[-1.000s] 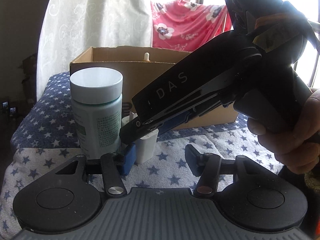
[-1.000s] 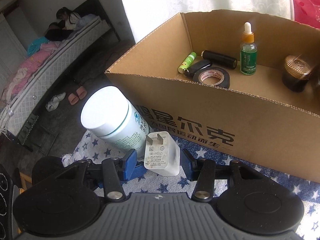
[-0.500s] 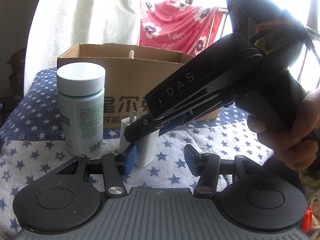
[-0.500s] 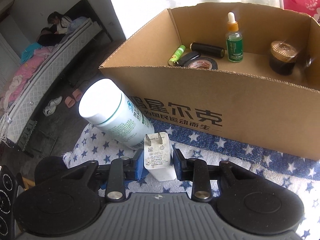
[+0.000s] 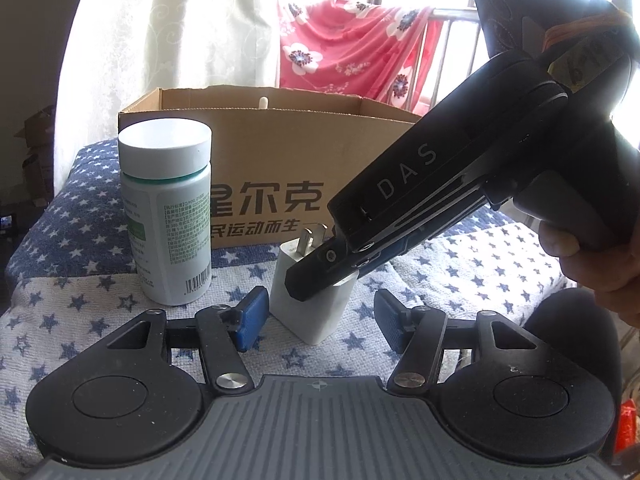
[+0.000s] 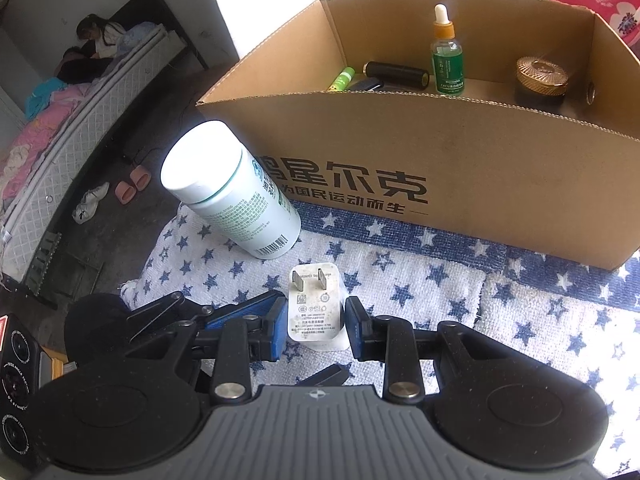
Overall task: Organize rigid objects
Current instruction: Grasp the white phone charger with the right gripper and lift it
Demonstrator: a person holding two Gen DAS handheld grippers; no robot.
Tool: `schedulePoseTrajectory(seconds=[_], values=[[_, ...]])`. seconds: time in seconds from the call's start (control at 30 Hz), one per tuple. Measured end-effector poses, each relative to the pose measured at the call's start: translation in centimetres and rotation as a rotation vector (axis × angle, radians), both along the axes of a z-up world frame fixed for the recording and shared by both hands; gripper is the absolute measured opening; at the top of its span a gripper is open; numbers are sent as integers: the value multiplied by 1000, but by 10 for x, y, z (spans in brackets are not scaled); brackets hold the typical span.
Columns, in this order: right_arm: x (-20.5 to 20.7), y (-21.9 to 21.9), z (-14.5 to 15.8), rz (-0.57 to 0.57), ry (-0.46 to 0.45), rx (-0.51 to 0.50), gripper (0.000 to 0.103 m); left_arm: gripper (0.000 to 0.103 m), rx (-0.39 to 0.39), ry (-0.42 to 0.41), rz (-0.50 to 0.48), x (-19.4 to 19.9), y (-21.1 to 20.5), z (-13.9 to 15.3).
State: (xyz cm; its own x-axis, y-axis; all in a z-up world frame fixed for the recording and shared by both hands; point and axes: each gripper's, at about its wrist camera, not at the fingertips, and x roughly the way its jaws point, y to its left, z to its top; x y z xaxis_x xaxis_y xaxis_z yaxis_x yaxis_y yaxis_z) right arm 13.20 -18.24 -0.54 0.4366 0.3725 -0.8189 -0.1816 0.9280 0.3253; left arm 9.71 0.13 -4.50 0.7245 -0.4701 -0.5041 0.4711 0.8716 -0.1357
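A: Where's the small white plastic plug adapter (image 6: 316, 308)?
B: On the starred cloth (image 6: 400, 280), pinched by the right claw (image 6: 316, 322). Light, stiff, slick; grip its flat sides. Left claw (image 5: 316, 318) is opening, empty

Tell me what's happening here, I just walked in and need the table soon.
A person is sorting small items into an open cardboard box. The right tongs are shut on a white plug-in charger block, on the starred blue-and-white cloth. The left tongs are opening, holding nothing. A white-capped pill bottle stands outside the box.
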Motion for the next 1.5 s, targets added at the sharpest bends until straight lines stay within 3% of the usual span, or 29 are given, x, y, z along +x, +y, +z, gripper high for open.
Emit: schedulePoseTrajectory(seconds=[0.63, 0.93, 1.23, 1.5], values=[[3, -8, -10, -23, 36, 56, 35, 58, 79, -22, 44, 15, -25, -11], [5, -14, -13, -43, 42, 105, 36, 57, 87, -33, 51, 14, -31, -13], [-4, -22, -6, -88, 6, 80, 36, 56, 61, -52, 7, 20, -37, -12], [-1, -39, -16, -155, 67, 155, 36, 57, 62, -22, -7, 24, -45, -15]])
